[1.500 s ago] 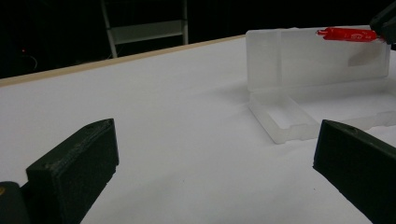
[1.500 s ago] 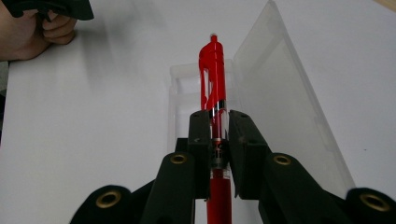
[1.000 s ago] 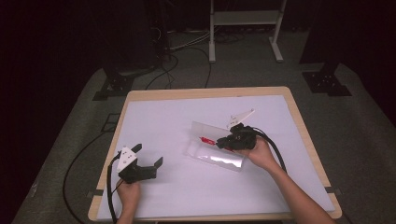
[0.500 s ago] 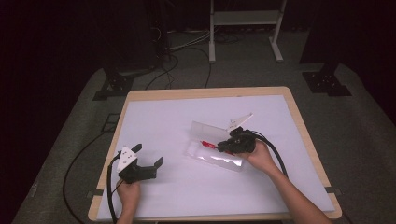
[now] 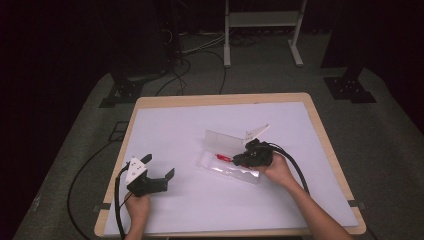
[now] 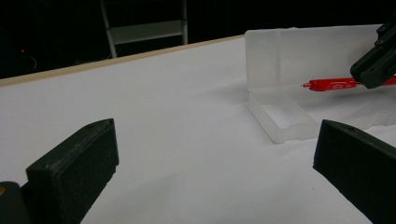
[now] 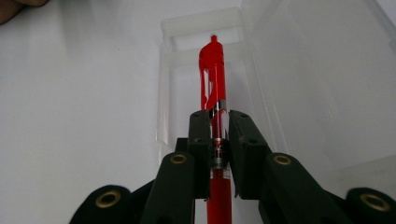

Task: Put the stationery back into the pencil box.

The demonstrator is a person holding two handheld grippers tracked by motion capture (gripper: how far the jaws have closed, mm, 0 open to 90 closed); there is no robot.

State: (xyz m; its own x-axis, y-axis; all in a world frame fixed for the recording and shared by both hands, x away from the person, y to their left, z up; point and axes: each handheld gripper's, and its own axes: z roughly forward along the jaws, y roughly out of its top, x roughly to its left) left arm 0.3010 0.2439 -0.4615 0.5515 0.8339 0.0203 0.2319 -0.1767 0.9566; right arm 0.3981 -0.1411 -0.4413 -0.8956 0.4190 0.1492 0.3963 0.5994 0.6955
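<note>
From the high view, the right gripper (image 5: 239, 159) is over the clear plastic case (image 5: 227, 169), which lies open in the middle of the bench (image 5: 320, 125), its lid (image 5: 223, 139) flung back on the far side of the fingers. A red pen (image 5: 223, 158) sticks out from the fingers toward the person's left, its long axis running roughly along the length of the case. The left gripper (image 5: 159, 168) sits well apart, near the bench's front left corner, its fingers spread and nothing between them.

In the left gripper view, the two black fingers (image 6: 74, 168) stand wide apart over bare bench (image 6: 140, 116). Beyond them the case (image 6: 280, 116) stands open with its lid (image 6: 299, 58) upright, and the pen (image 6: 331, 85) lies level just above the tray, held at its right end by the other gripper.

In the right gripper view, the fingers (image 7: 201, 140) are clamped on the barrel of the pen (image 7: 213, 74). The pen points straight away from the fingers, clip end farthest, lined up with the case's tray (image 7: 170, 84) directly beneath it.

By my reading, the pen is picked up, carried to the case and aligned with the tray. Left to do: lower it in, let go, and perhaps close the lid.
</note>
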